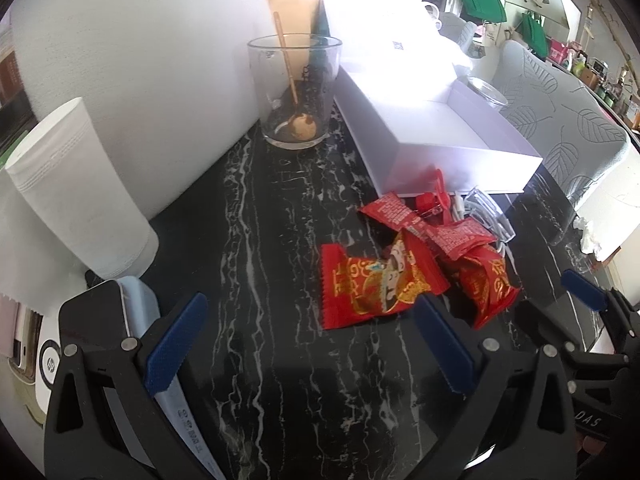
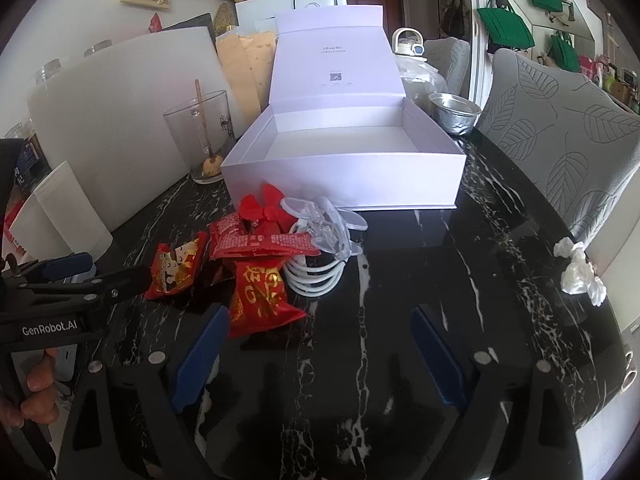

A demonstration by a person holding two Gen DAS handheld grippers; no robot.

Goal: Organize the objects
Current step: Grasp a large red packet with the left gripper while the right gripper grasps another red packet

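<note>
While both tongs (image 1: 310, 344) (image 2: 316, 354) gape empty, red packets (image 2: 260, 296) litter the marble table (image 2: 440, 280).

Daylight enters from the far right, bright enough to blow out the white box (image 1: 436, 136) to glare in the left wrist view, while the same box (image 2: 344, 176) keeps its detail in the right wrist view. The polished black marble table (image 2: 420, 280) shows pale reflections and soft shadows beneath the red snack packets (image 2: 260, 292). Both views are fisheye: straight edges bow, corners fall to black, and sharpness drops toward the rim.
</note>
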